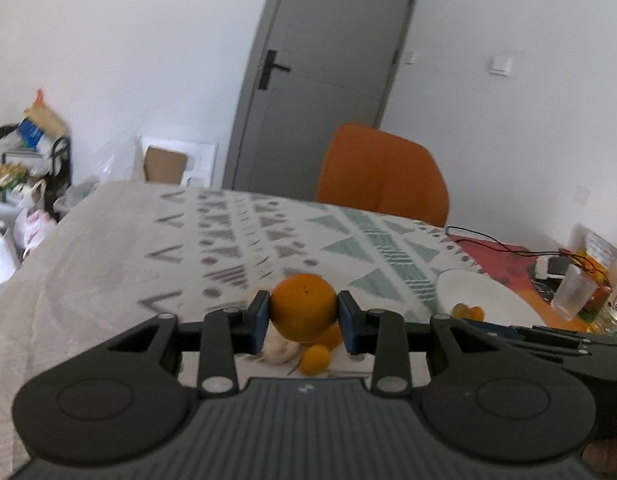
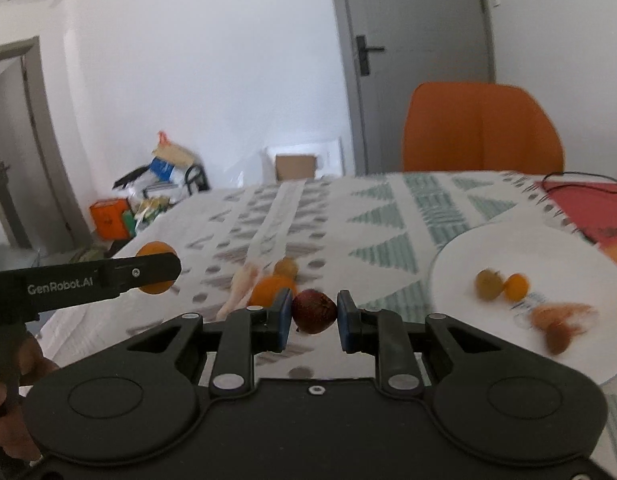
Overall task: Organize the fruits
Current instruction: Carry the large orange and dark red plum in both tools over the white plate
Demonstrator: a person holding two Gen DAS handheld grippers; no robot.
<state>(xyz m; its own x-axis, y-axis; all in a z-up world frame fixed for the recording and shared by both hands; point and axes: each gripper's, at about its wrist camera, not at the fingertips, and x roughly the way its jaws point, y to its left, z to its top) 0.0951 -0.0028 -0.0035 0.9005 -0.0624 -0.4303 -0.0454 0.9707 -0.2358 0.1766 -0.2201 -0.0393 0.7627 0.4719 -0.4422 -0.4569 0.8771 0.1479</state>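
You are tilting both grippers downward: left gripper pinching orange, right gripper pinching dark red fruit; plate carrying four fruits.

An orange of deep orange colour sits between blue pads of the black left hand-held gripper. A dark red-brown fruit sits in the right hand-held gripper. The tablecloth is white with grey and mint-green triangles. The plate is white, the chair orange, the door grey.
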